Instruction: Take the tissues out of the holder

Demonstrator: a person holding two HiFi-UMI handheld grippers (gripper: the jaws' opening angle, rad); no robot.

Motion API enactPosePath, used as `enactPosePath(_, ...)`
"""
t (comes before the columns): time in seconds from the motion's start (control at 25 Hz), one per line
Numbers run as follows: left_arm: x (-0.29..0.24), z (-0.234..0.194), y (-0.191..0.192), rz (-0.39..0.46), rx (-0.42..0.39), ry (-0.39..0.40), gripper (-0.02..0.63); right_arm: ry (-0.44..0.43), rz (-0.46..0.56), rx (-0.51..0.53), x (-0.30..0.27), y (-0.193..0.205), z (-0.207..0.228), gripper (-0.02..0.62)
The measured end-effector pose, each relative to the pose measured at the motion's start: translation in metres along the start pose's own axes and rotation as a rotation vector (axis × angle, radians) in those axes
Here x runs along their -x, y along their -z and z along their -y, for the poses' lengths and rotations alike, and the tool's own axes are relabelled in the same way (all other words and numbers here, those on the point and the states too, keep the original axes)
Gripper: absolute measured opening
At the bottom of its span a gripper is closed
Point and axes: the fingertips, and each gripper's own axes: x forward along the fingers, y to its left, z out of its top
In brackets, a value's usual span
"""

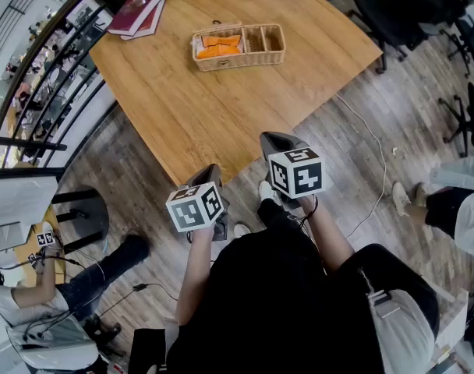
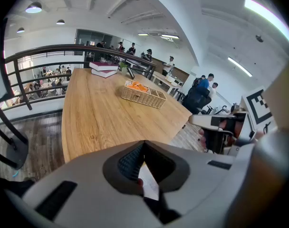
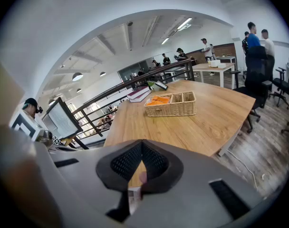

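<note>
Both tools hover short of the surface (image 1: 221, 123) — the right tool (image 1: 272, 141) closed and empty, the left tool (image 1: 209, 171) apparently closed too. The tissues (image 1: 220, 47) lie in the left end of the holder (image 1: 238, 63), well ahead, long axis crosswise — the right tool looks nearer.

Smooth, matt wooden table (image 1: 221, 123) carries a rough woven wicker holder (image 1: 245, 59); inside it, glossy orange tissue packs (image 1: 220, 49).

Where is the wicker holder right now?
Head view: the wicker holder sits toward the far end of the wooden table, top centre of frame, right of the stacked books.
</note>
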Motion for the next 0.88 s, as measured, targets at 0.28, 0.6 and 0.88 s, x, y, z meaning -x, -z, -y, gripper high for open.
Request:
enactPosePath(0.28, 0.052, -0.039, 0.011, 0.031, -0.055, 0.016, 0.012, 0.046, 0.005, 0.016, 0.011, 0.023, -0.057, 0.012)
enactPosePath(0.6, 0.12, -0.088, 0.059, 0.045, -0.01, 0.05, 0.012, 0.033, 0.031, 0.024, 0.032, 0.067, -0.162, 0.012)
enactPosePath(0.88, 0.129, -0.067, 0.092, 0.001, -0.066, 0.122, 0.012, 0.08, 0.107, -0.009, 0.086, 0.106, -0.177, 0.012)
